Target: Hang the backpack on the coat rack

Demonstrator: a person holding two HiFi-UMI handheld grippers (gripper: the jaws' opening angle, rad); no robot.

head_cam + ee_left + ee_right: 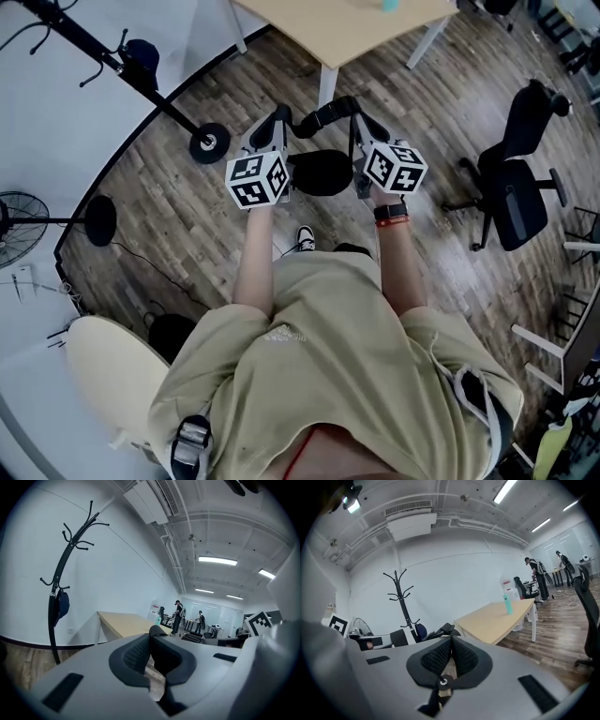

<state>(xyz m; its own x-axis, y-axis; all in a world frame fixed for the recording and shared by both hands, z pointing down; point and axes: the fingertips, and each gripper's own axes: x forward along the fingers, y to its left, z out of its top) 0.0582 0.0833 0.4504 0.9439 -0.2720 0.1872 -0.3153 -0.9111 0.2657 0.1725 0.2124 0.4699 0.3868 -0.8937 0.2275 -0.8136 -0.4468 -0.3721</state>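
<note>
- The coat rack (155, 97) stands well apart from the person, by the curved wall, on a small round base. I judge that a loaded bag swung onto a high hook could rock or tip it.
- The counter (347, 28) lies ahead of both tongs and an office chair (516, 187) stands off to the right. Walking to the rack with eyes on the hooks risks a knock against the counter's leg.
- The backpack is not plainly shown. The straps (192, 439) over the person's shoulders may belong to it, or it may be the dark bundle (173, 335) on the floor beside the pale chair; I cannot tell which. Gripping slack fabric rather than a loop could let it slip.
- A dark blue thing (62, 605) hangs on a low hook of the rack, so aiming there could crowd or dislodge it.
- The left tongs (150, 631) and right tongs (451, 638) are both pressed closed with nothing between them. Unless they part first, they would only push a strap away.
</note>
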